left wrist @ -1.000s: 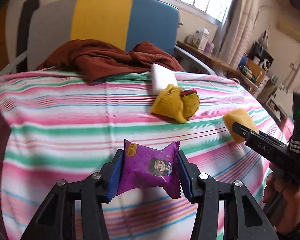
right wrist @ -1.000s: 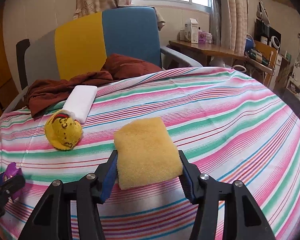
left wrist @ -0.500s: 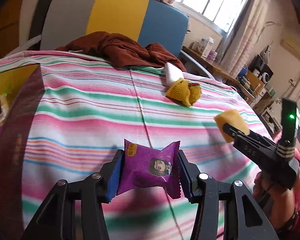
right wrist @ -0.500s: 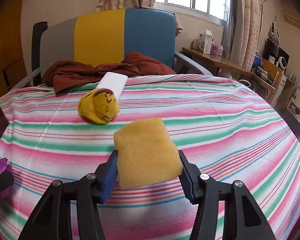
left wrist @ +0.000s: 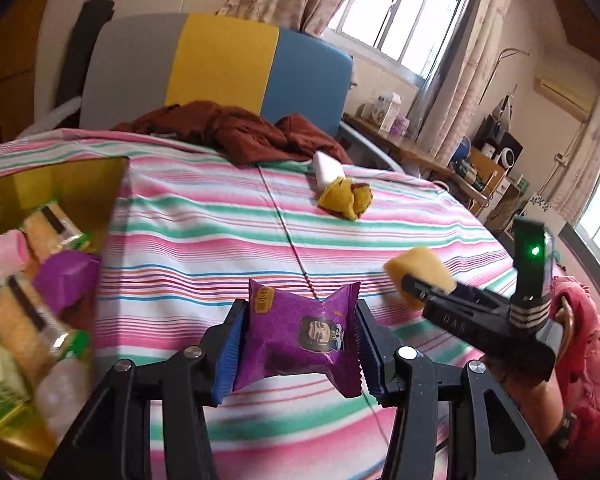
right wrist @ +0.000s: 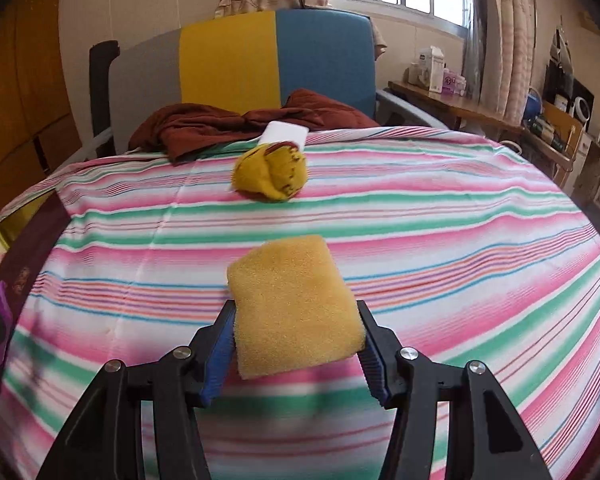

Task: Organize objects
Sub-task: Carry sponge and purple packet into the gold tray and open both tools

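My left gripper (left wrist: 298, 344) is shut on a purple snack packet (left wrist: 296, 338), held above the striped cloth near a gold box (left wrist: 84, 172) at the left that holds several packets. My right gripper (right wrist: 296, 334) is shut on a yellow sponge (right wrist: 294, 308) above the cloth; it also shows in the left wrist view (left wrist: 412, 284), to the right of the packet. A yellow sock ball (right wrist: 270, 176) and a white block (right wrist: 286, 134) lie farther back on the cloth.
A striped cloth (right wrist: 440, 216) covers the table. A brown garment (right wrist: 220, 122) lies at its far edge against a grey, yellow and blue chair (right wrist: 236, 64). A dark box lid (right wrist: 32, 252) sits at the left edge. Shelves and a desk stand at the right.
Both grippers have swung to the left with their loads. The gold box with packets has come into the left wrist view. The sock ball now sits right of centre there.
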Demonstrator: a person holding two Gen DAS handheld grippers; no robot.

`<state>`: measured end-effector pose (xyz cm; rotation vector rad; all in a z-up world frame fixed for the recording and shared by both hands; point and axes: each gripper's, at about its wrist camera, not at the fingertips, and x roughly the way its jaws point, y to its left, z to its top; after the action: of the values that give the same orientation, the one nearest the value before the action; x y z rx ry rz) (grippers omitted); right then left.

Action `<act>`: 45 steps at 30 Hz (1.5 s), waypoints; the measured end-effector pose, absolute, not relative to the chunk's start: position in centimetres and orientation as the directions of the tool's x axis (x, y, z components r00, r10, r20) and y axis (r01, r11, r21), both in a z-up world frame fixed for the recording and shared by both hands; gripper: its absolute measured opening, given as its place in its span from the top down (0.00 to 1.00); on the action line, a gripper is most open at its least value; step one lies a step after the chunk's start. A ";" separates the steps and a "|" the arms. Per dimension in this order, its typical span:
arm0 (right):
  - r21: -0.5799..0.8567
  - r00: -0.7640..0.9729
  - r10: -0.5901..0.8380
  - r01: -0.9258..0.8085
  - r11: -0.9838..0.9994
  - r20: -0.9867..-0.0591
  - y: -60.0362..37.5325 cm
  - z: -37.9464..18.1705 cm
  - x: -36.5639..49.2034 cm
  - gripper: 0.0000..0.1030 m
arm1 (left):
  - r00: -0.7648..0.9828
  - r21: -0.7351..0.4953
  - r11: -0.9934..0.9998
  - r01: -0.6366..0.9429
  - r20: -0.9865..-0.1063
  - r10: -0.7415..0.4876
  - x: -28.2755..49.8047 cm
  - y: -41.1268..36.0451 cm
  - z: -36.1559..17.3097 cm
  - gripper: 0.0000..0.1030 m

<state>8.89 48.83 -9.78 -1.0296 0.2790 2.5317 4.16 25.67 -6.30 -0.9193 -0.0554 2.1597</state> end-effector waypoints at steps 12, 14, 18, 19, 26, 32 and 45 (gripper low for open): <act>0.135 -0.713 0.116 -0.285 -0.949 -0.692 41.2 -7.1 8.5 0.46 | -0.517 -0.273 -0.742 -0.613 -0.571 0.637 5.6 19.3 -4.5 0.49; 0.148 -0.723 0.090 -0.259 -0.954 -0.685 39.7 -6.6 8.2 0.46 | -0.533 -0.274 -0.754 -0.597 -0.567 0.628 5.4 17.8 -4.3 0.49; 0.169 -0.734 0.020 -0.183 -0.969 -0.679 36.5 -5.7 7.2 0.46 | -0.561 -0.277 -0.778 -0.563 -0.563 0.607 4.7 15.4 -4.0 0.49; 0.170 -0.737 0.003 -0.160 -0.972 -0.676 35.6 -5.4 6.9 0.46 | -0.572 -0.278 -0.788 -0.549 -0.562 0.597 4.4 14.7 -4.0 0.49; 0.179 -0.745 -0.085 -0.047 -0.983 -0.662 31.2 -3.8 3.6 0.46 | -0.623 -0.286 -0.834 -0.471 -0.561 0.544 1.5 10.4 -3.3 0.49; 0.172 -0.738 -0.132 0.022 -0.985 -0.662 28.4 -2.9 0.4 0.45 | -0.654 -0.291 -0.865 -0.408 -0.569 0.499 -1.7 7.4 -2.8 0.49; 0.145 -0.680 -0.154 0.070 -0.987 -0.717 25.3 -3.5 -8.6 0.45 | -0.641 -0.255 -0.909 -0.331 -0.646 0.415 -10.9 5.8 -2.8 0.48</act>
<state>-8.62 25.34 -3.54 -1.2921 0.1733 2.9928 -10.87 5.81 -2.81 -1.0314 -0.1571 2.5185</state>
